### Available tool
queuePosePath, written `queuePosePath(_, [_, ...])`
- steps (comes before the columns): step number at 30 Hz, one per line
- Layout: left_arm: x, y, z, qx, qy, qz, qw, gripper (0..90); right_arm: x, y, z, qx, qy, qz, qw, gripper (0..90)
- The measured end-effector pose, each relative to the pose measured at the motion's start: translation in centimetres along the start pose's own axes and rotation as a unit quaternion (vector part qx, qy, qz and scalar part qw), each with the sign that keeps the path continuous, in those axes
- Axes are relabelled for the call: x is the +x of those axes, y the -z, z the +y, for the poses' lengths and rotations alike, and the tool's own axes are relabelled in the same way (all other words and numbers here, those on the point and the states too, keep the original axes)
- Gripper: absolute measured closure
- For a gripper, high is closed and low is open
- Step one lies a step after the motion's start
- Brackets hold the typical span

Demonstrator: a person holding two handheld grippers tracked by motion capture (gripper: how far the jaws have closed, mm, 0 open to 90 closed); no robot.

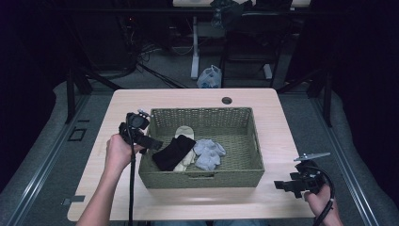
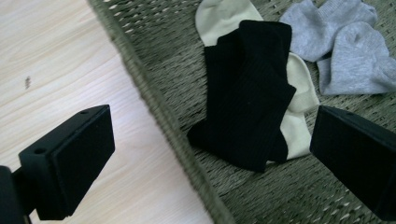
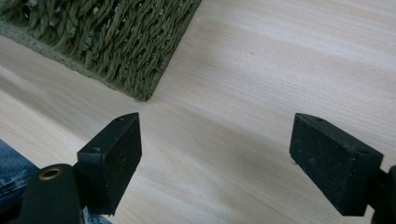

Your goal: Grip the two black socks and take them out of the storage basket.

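Black sock [image 2: 247, 93] in basket [image 1: 207, 115] (atop cream sock [image 2: 299, 93])

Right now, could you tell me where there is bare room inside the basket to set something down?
The right half of the basket is bare, from the grey socks to the right wall. The left half is crowded: black sock over a cream sock, with the left claw open above that rim.

We see the green woven rectangular basket [image 1: 207, 176] at the middle of the pale wooden table [image 1: 277, 122]. In it, the black ribbed sock [image 1: 172, 152] lies on the cream sock [image 1: 184, 133], with the grey bundled socks [image 1: 209, 153] just right of them.
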State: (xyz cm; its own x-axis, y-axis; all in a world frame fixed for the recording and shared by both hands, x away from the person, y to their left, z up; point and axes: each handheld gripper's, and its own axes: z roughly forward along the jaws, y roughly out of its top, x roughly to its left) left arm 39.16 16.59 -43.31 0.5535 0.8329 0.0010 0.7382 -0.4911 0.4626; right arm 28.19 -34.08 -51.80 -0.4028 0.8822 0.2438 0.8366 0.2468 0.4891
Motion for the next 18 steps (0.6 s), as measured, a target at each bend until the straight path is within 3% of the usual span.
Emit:
queuePosePath(11, [-1.6, -3.2, 2.3, 0.034, -0.021, -0.029, 0.9988, 0.2, -0.2, 0.3, 0.0, -0.030, -0.026, 0.005, 0.9992, 17.8])
queuePosePath(18, [-2.3, -5.0, 3.0, 0.052, -0.032, -0.038, 0.9974, 4.5, -0.3, 0.4, 0.0, -0.026, -0.030, 0.004, 0.9992, 18.7])
